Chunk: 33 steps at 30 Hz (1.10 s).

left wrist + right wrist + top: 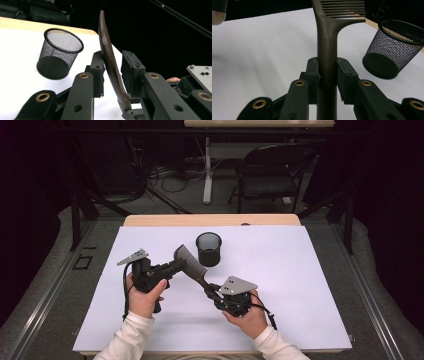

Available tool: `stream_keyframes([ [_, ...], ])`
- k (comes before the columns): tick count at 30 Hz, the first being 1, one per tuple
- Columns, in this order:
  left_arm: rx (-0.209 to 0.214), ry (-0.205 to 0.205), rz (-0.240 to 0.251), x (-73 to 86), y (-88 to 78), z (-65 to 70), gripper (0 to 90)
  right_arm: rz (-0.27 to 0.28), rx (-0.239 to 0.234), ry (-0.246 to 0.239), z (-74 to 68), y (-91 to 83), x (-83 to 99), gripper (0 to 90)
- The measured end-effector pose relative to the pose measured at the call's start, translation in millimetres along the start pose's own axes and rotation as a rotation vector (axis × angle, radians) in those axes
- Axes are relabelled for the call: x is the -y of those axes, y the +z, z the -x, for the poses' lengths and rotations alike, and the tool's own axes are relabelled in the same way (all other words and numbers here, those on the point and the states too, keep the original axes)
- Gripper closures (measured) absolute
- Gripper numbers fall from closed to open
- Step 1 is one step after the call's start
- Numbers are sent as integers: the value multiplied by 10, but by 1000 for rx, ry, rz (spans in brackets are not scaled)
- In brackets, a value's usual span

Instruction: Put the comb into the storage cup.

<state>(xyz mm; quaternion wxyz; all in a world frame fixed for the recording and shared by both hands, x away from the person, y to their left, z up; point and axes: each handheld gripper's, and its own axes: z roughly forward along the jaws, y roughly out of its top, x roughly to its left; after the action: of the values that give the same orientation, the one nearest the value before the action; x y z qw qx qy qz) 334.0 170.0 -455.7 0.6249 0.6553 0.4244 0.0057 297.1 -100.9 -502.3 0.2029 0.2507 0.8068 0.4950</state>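
Observation:
A dark brown comb hangs above the white sheet, its toothed end pointing up and left. My right gripper is shut on the comb's handle, both pads pressed against it. My left gripper comes in from the left with its jaws around the comb's upper part. In the left gripper view the comb stands edge-on between the jaws, close to one pad with a gap at the other. A black mesh cup stands upright and empty just behind the comb.
A white sheet covers most of the wooden table. Beyond the table's far edge stand a black folding chair and a white table leg, with cables on the floor.

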Motion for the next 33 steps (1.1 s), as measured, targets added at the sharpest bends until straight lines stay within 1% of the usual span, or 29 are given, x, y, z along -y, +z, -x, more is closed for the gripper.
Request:
stream_keyframes([
  [7,15,-32,2,5,-6,-20,746,0,2,-5,-1,1,2,728],
  [15,10,-71,5,8,-15,-41,779,-3,1,-5,-1,6,6,728],
  [20,16,-107,3,10,-15,-45,800,-5,0,-4,-2,9,9,728],
  [23,20,-118,-2,10,-17,-53,806,-6,-1,-3,-3,12,11,728],
  [29,35,-164,1,11,-17,-61,820,-7,-1,-3,-5,18,17,728],
  [33,40,-175,-3,12,-18,-69,825,-2,-1,-4,-3,22,22,728],
])
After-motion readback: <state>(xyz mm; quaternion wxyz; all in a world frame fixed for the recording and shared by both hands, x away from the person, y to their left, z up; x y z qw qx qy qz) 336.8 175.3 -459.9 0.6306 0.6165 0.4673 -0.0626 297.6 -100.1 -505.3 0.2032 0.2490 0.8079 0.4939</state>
